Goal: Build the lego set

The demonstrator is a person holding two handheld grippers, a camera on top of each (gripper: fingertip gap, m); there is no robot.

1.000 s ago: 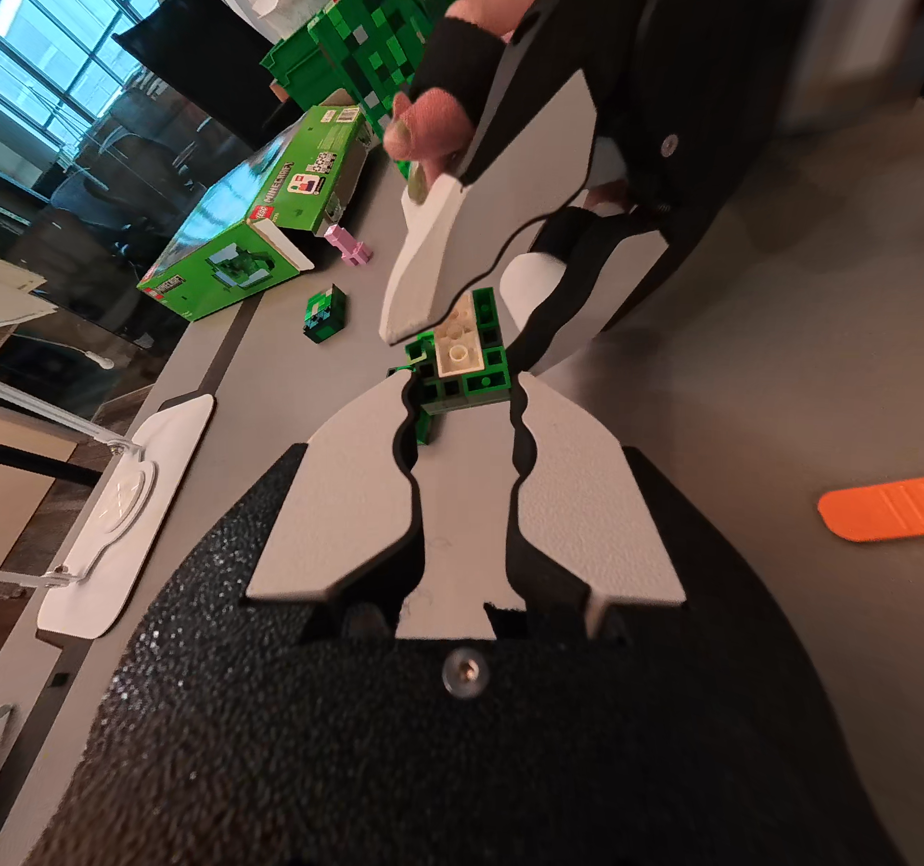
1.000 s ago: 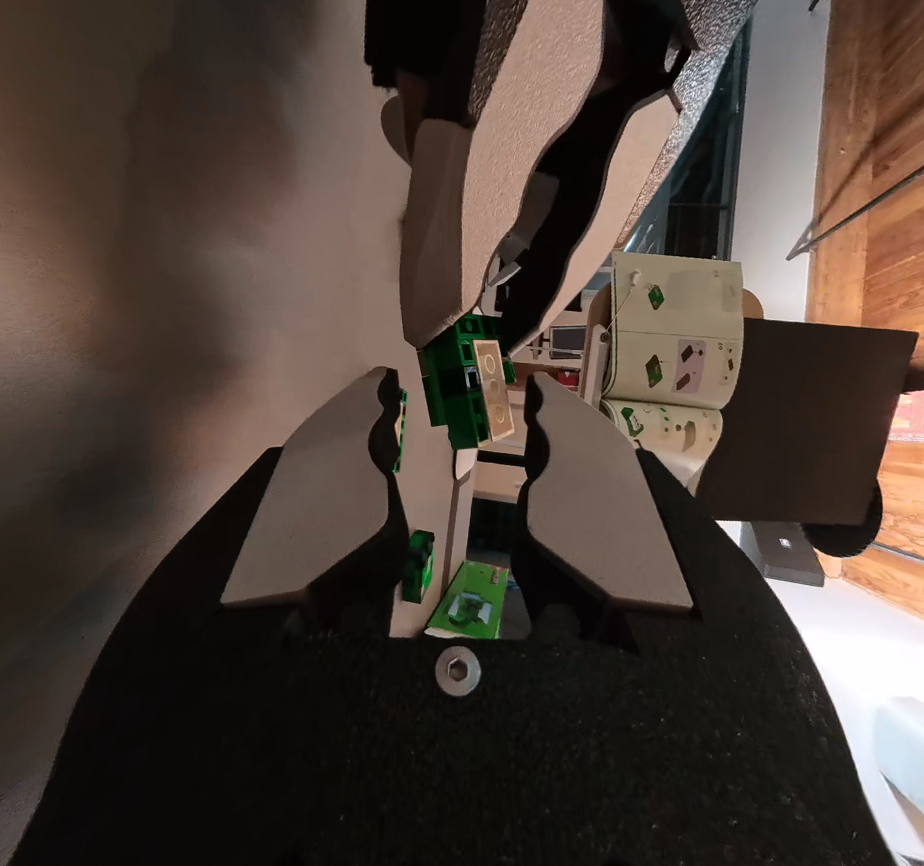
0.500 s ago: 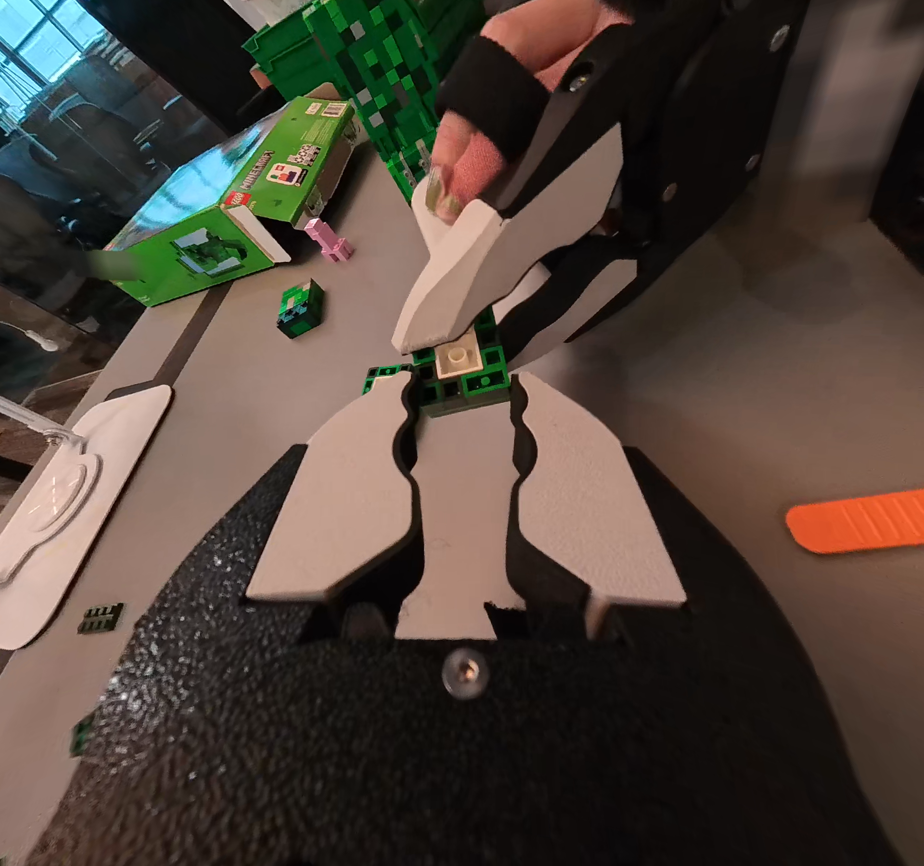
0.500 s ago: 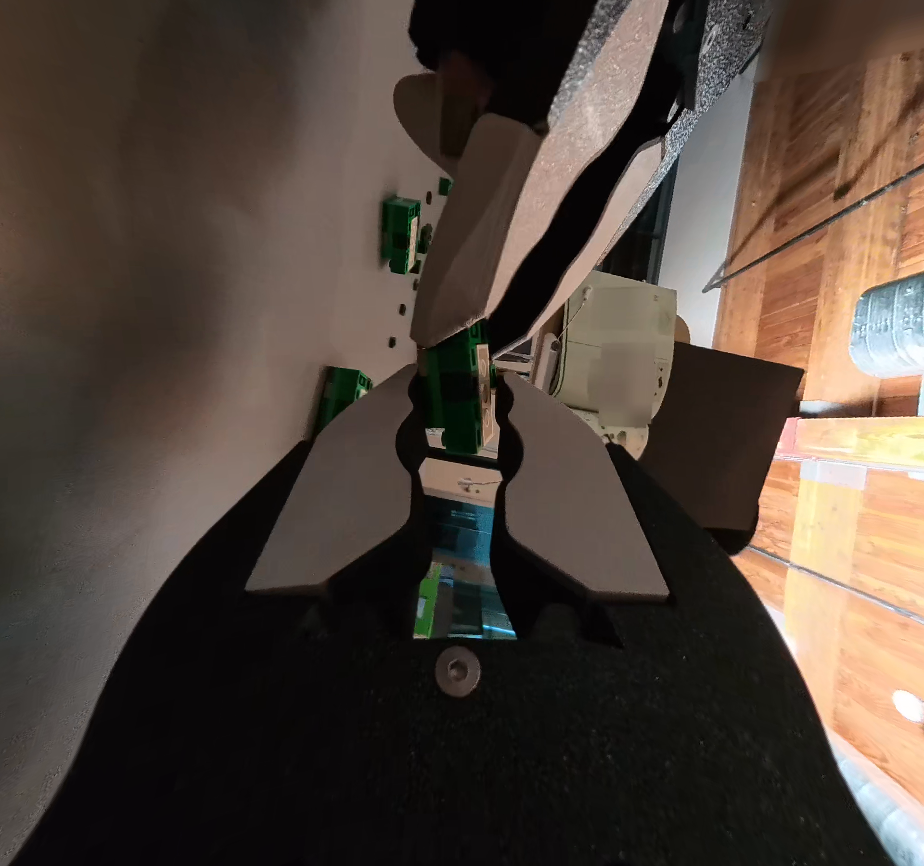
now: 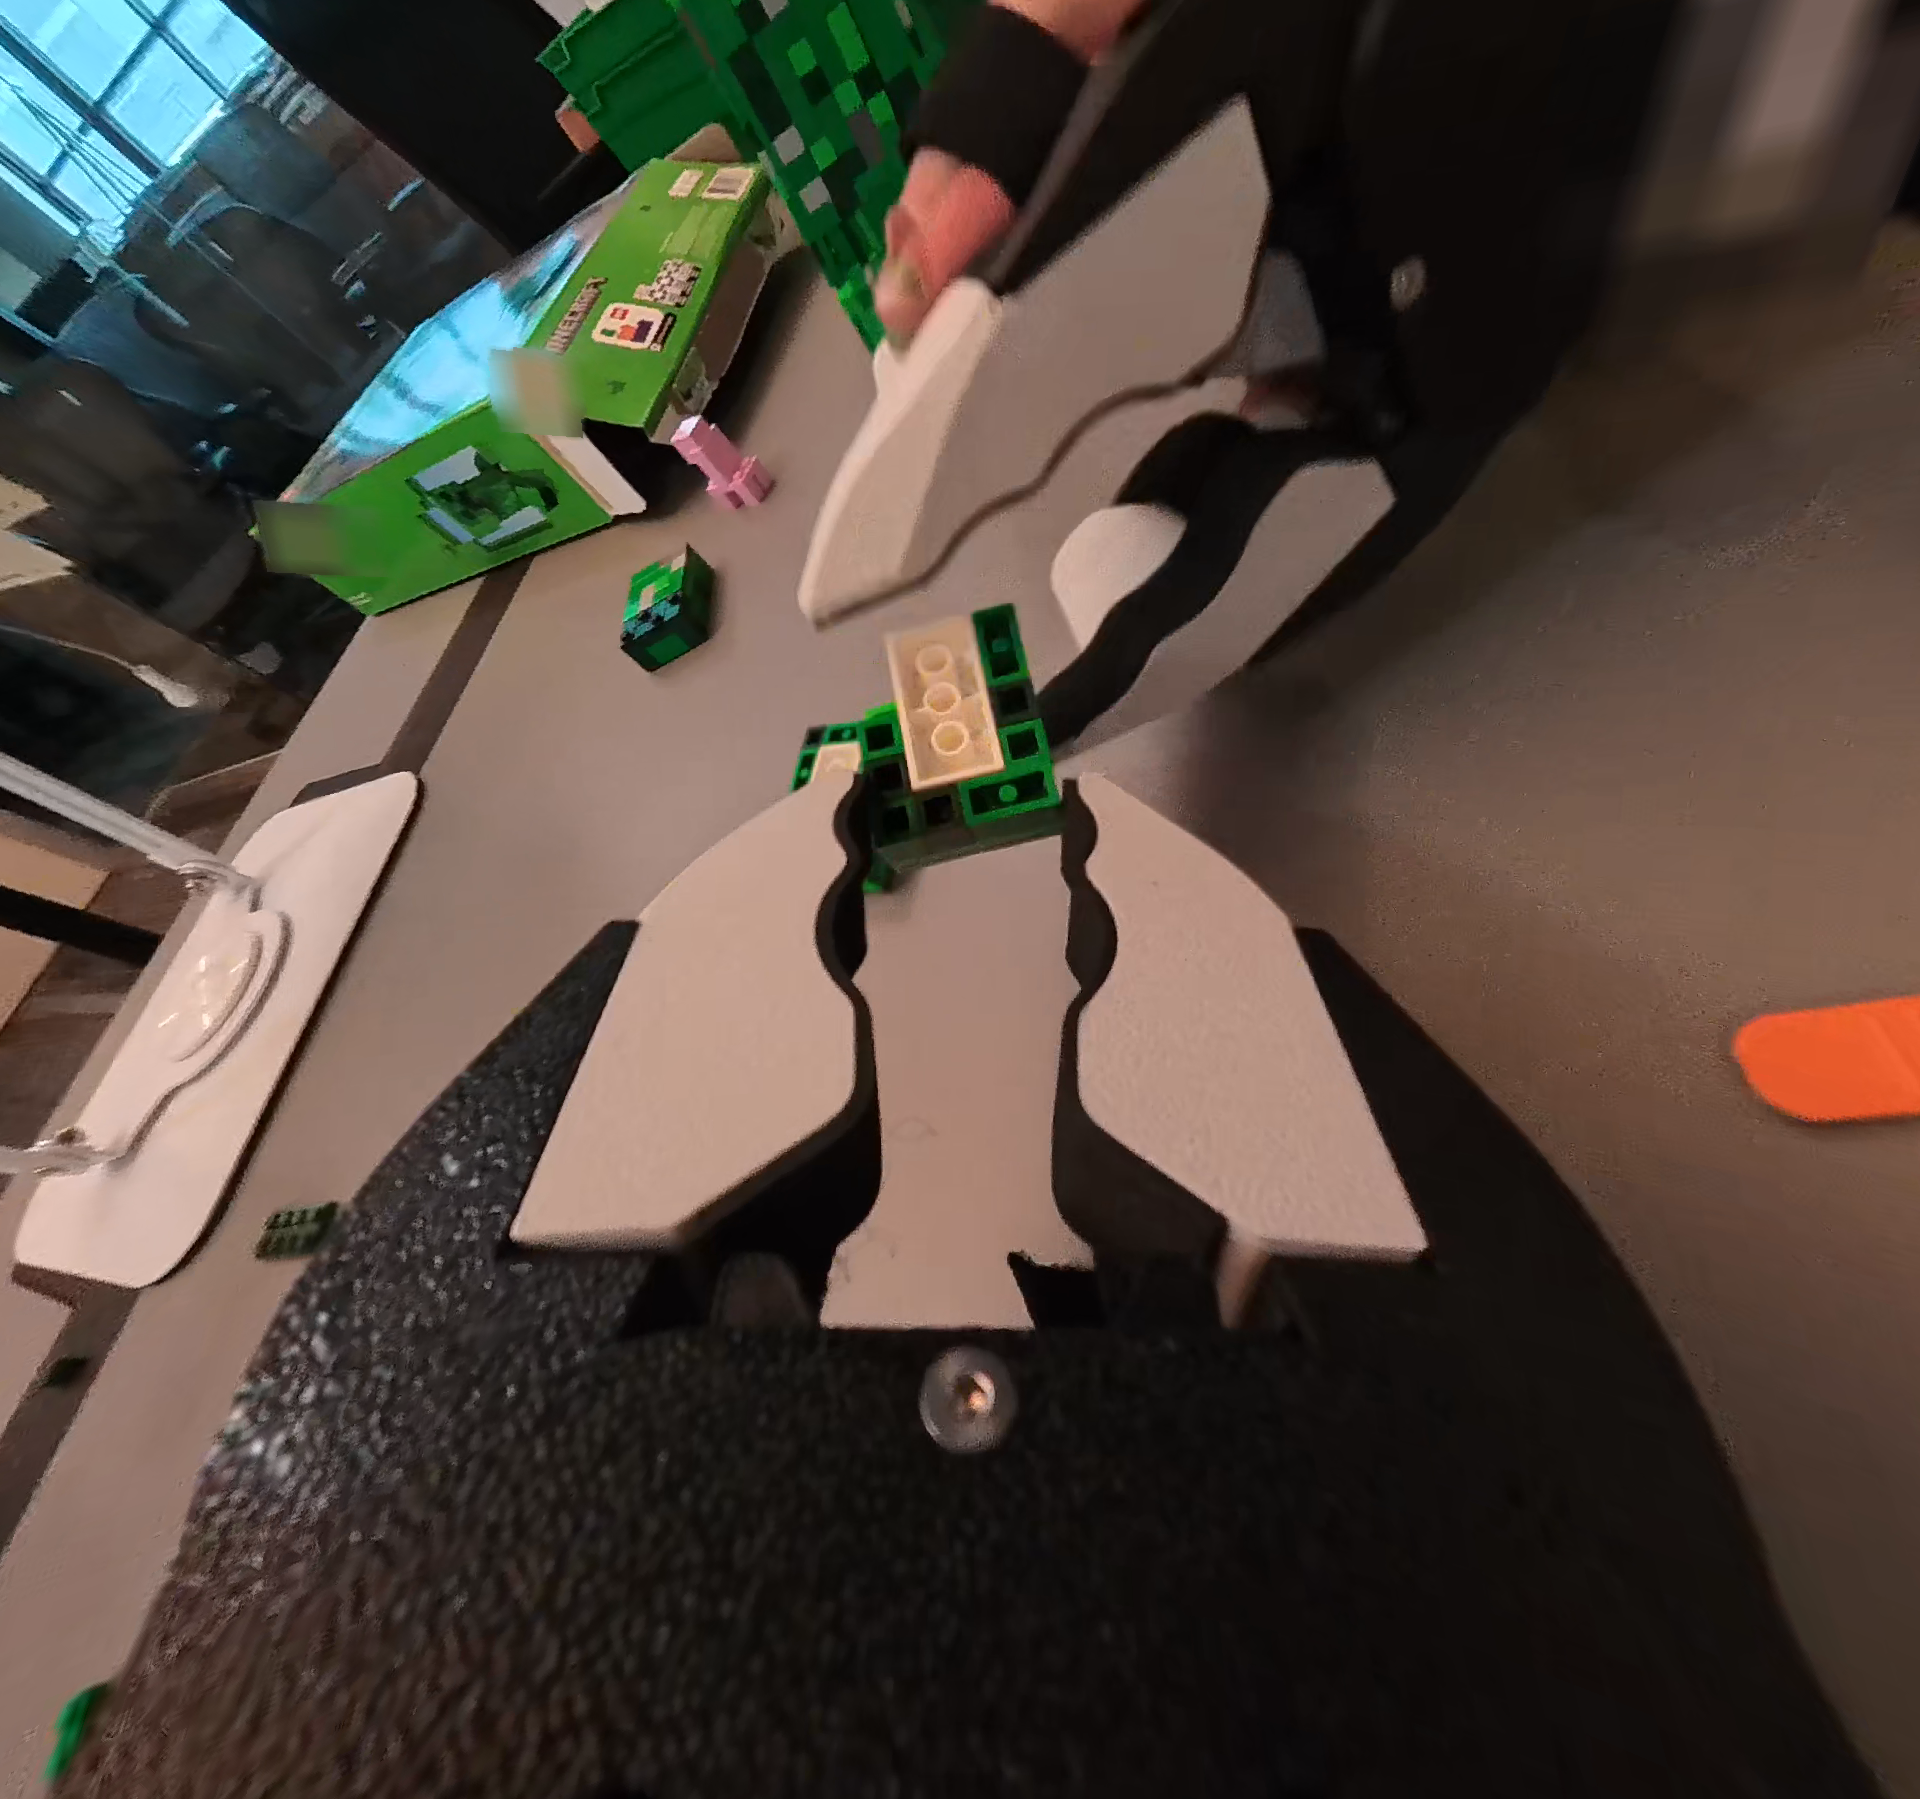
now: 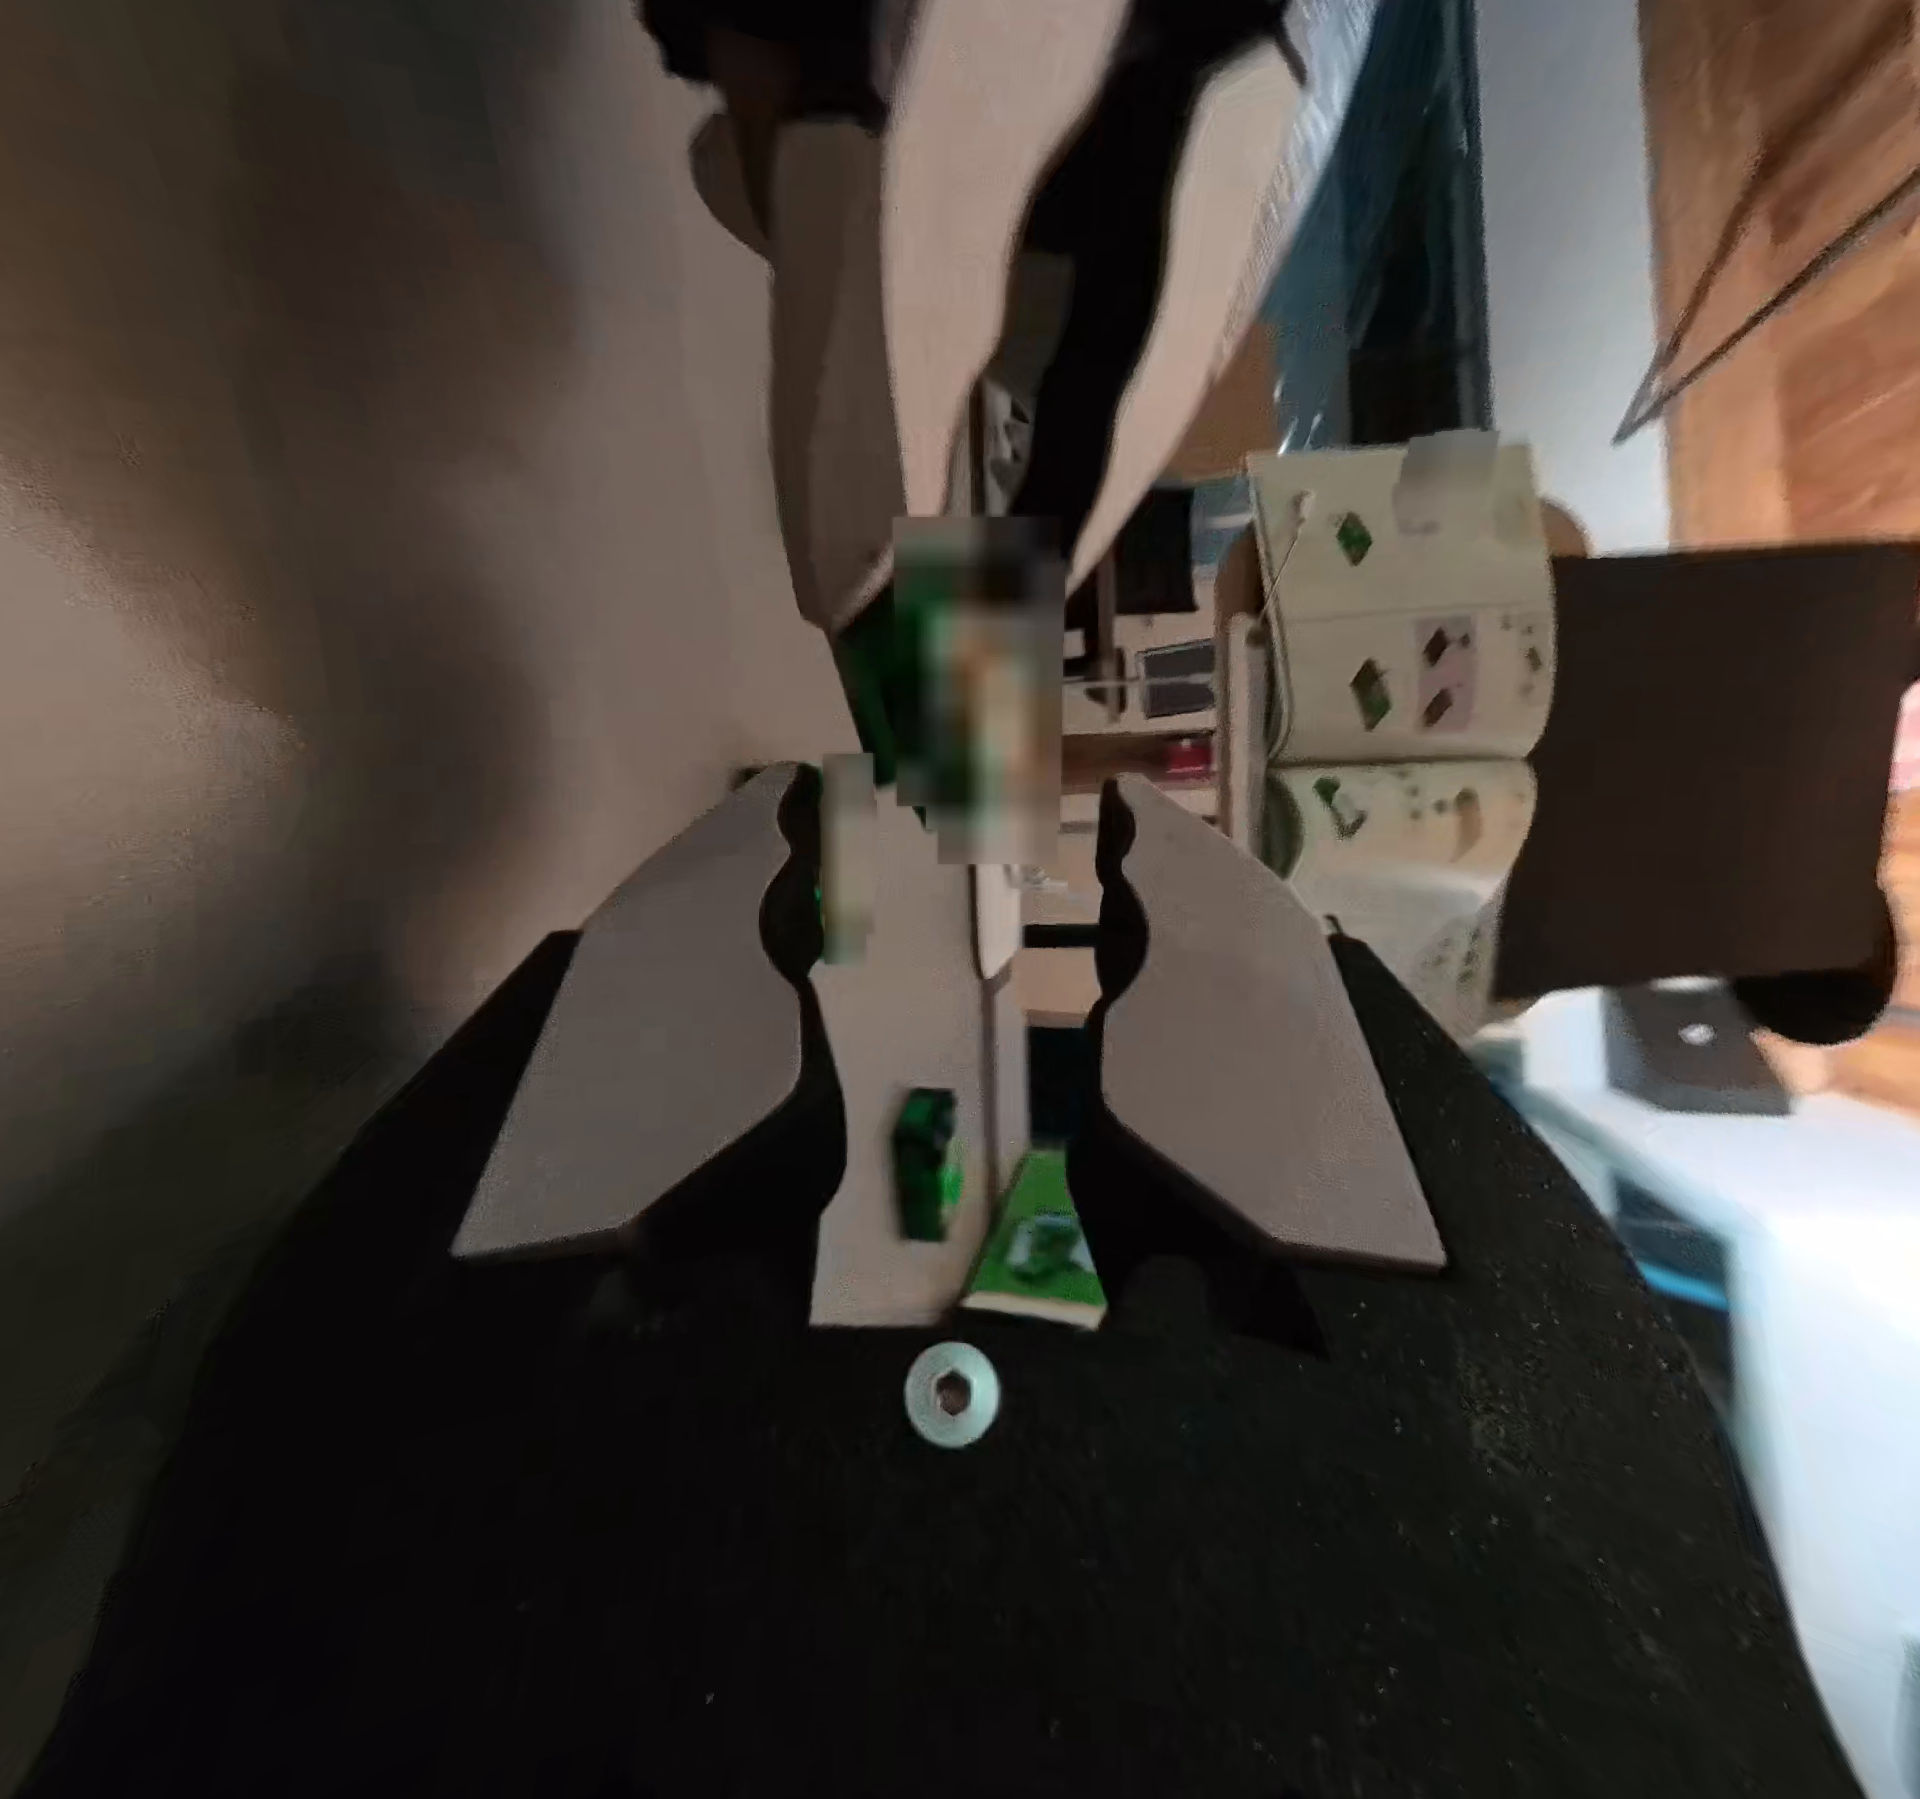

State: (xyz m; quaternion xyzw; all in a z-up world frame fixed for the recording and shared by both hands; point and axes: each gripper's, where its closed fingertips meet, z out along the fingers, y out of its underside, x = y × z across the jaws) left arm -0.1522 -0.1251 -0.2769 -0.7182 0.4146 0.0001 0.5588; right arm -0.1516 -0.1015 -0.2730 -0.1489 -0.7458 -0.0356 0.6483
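Observation:
A green lego assembly (image 5: 1003,799) with a white studded plate (image 5: 943,705) on top stands on the grey table (image 5: 1455,814). My left gripper (image 5: 961,793) is shut on the near end of the assembly, one finger on each side. My right gripper (image 5: 956,586) hangs open and empty just above and behind the assembly, clear of the white plate. In the right wrist view my right gripper (image 6: 951,793) has its fingers apart. The assembly (image 6: 873,689) sits beyond them, partly hidden by a mosaic patch, held in the left gripper's fingers (image 6: 831,461).
A green lego box (image 5: 499,461), a pink figure (image 5: 722,466) and a small green cube (image 5: 670,606) lie at the back left. A tall green pixel model (image 5: 821,56) stands behind. An orange separator (image 5: 1839,1063) lies right. An open instruction booklet (image 6: 1403,627) is propped up.
The right gripper, closed in over the white plate half a second ago, has opened and drawn back up. The plate stays on the assembly. The left gripper keeps its hold.

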